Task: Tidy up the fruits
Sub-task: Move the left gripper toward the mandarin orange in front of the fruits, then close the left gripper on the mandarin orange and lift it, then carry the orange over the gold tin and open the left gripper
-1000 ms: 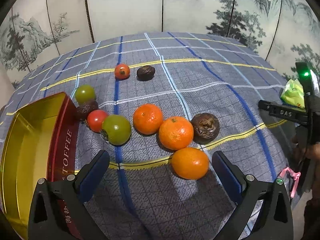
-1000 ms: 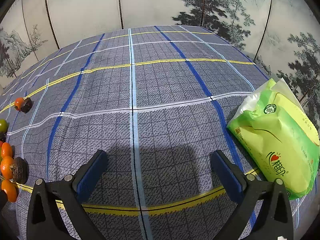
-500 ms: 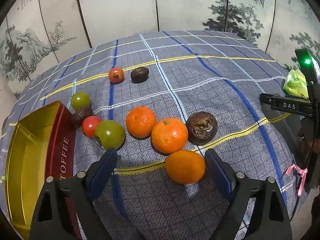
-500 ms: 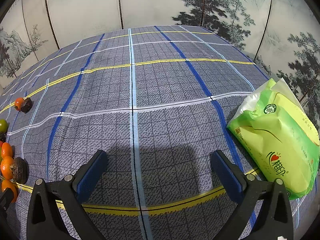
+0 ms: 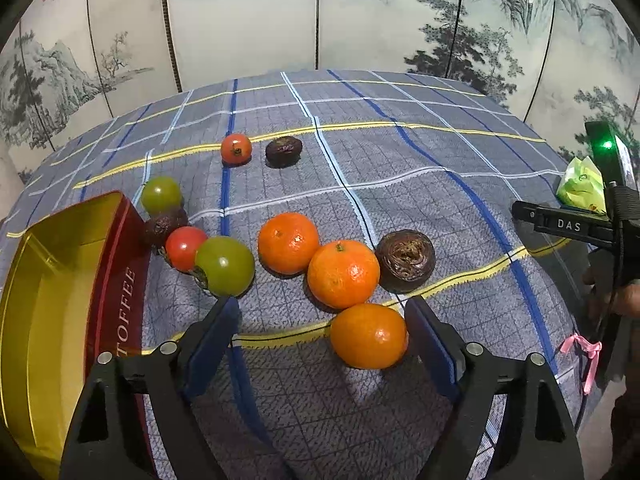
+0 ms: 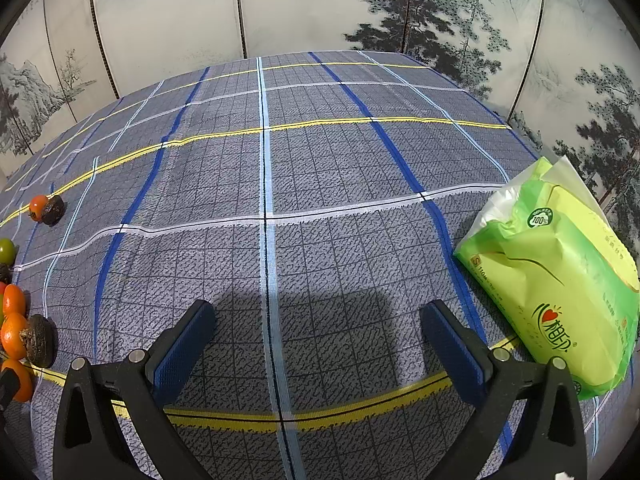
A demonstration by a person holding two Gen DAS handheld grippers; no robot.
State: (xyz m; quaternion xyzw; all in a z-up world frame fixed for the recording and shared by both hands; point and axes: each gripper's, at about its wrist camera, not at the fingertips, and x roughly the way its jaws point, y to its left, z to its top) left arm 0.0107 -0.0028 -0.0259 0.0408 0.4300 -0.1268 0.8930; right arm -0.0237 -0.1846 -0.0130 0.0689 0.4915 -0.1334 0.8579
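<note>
Orange mandarin (image 5: 368, 336) between closing left tongs (image 5: 320, 332), touching right pad

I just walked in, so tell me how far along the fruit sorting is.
Barely started. The toffee tin shows no fruit inside. In hand: the left gripper has been closing its jaws around the nearest orange, not yet pressing it. Left: the other oranges, tomatoes and dark fruits on the cloth. The right gripper hangs open over bare cloth.

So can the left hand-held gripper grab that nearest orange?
Probably yes: the round orange tangerine already sits between the left hand-held gripper's closing fingers, nothing blocking, though off-centre toward one finger.
</note>
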